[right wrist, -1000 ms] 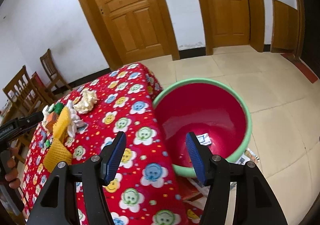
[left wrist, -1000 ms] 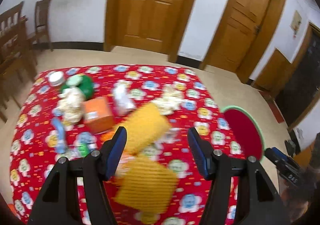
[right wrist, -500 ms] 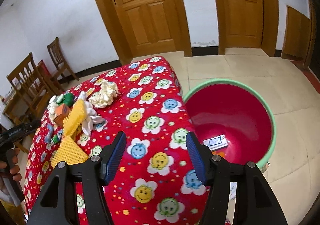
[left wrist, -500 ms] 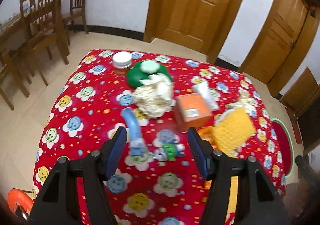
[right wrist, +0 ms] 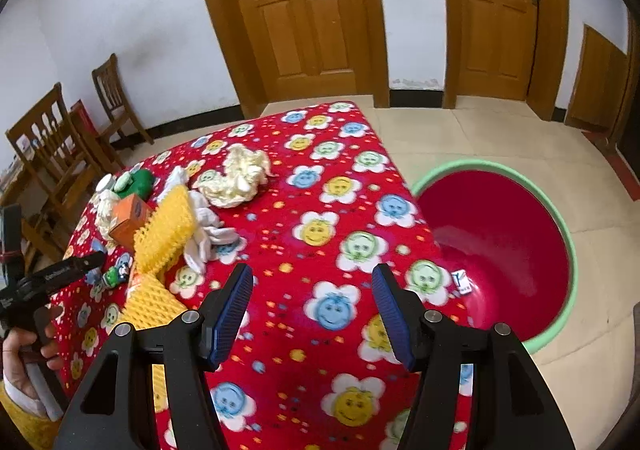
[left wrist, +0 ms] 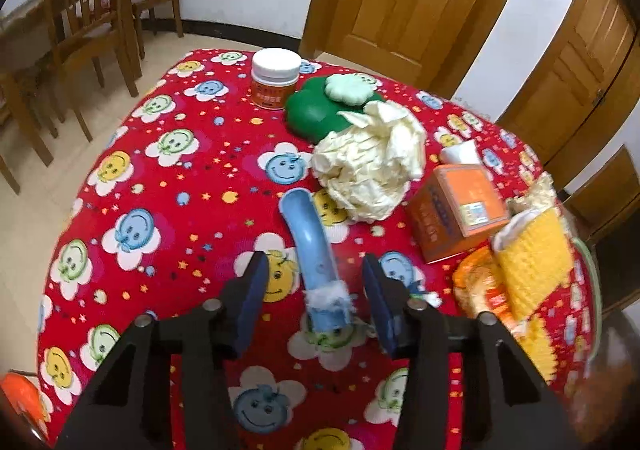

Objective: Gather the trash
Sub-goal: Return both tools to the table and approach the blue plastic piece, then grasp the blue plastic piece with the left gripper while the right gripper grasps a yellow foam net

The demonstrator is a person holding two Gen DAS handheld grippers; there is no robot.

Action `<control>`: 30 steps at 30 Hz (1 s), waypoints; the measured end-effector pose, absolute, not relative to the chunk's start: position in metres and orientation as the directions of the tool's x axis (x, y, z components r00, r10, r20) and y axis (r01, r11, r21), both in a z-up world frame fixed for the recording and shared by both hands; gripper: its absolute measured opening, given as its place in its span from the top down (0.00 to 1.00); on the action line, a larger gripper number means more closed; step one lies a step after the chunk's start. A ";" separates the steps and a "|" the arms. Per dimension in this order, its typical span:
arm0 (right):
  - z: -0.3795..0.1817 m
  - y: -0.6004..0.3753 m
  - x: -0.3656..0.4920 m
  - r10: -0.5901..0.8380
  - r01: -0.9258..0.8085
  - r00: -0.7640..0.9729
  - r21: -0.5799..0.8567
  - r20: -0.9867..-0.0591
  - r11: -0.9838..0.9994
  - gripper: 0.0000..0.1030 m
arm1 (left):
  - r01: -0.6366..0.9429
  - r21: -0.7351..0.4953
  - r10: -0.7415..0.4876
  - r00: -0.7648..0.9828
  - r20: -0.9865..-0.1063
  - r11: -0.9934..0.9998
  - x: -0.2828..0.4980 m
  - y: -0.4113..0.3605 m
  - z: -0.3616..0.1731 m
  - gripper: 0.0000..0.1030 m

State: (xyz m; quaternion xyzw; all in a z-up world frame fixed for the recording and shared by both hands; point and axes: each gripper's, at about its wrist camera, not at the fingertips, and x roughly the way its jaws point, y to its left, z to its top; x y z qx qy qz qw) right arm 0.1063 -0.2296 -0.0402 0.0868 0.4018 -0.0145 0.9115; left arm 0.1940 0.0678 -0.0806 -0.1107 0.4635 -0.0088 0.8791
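A curved blue plastic piece [left wrist: 313,250] with white fluff at its near end lies on the red flowered tablecloth [left wrist: 160,186]. My left gripper [left wrist: 312,290] is open, its jaws on either side of the piece's near end, not closed on it. Crumpled cream paper [left wrist: 370,166], an orange box [left wrist: 456,208] and yellow foam netting [left wrist: 534,262] lie close by. My right gripper [right wrist: 312,308] is open and empty above the table's near right part. A red basin with a green rim [right wrist: 496,246] stands on the floor beside the table, with a small wrapper [right wrist: 460,282] inside.
A white-lidded orange jar [left wrist: 275,78] and a green flower-shaped object [left wrist: 324,108] stand at the table's far side. More crumpled paper [right wrist: 236,180] and a white cloth [right wrist: 208,230] lie mid-table. Wooden chairs [left wrist: 86,10] stand to the left, doors behind.
My left gripper has swung left and come down over the blue piece. My right gripper has swung from over the basin to over the table's right part. Both stayed open.
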 end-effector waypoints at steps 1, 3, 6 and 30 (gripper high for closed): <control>-0.040 -0.224 0.110 0.042 0.090 0.678 0.139 -0.734 0.986 0.38 | -0.080 -0.189 -0.109 0.573 -0.812 0.979 0.194 0.066 -0.081 0.56; -0.039 -0.215 0.115 0.044 0.077 0.680 0.132 -0.732 0.988 0.38 | -0.069 -0.177 -0.105 0.578 -0.809 0.982 0.193 0.064 -0.082 0.57; -0.041 -0.202 0.128 0.062 0.059 0.676 0.138 -0.734 0.989 0.38 | -0.064 -0.166 -0.099 0.582 -0.807 0.984 0.193 0.062 -0.084 0.61; -0.057 -0.134 0.179 0.240 -0.182 0.630 0.160 -0.738 0.970 0.87 | -0.015 -0.309 -0.226 0.645 -0.730 0.951 0.168 0.072 -0.063 0.81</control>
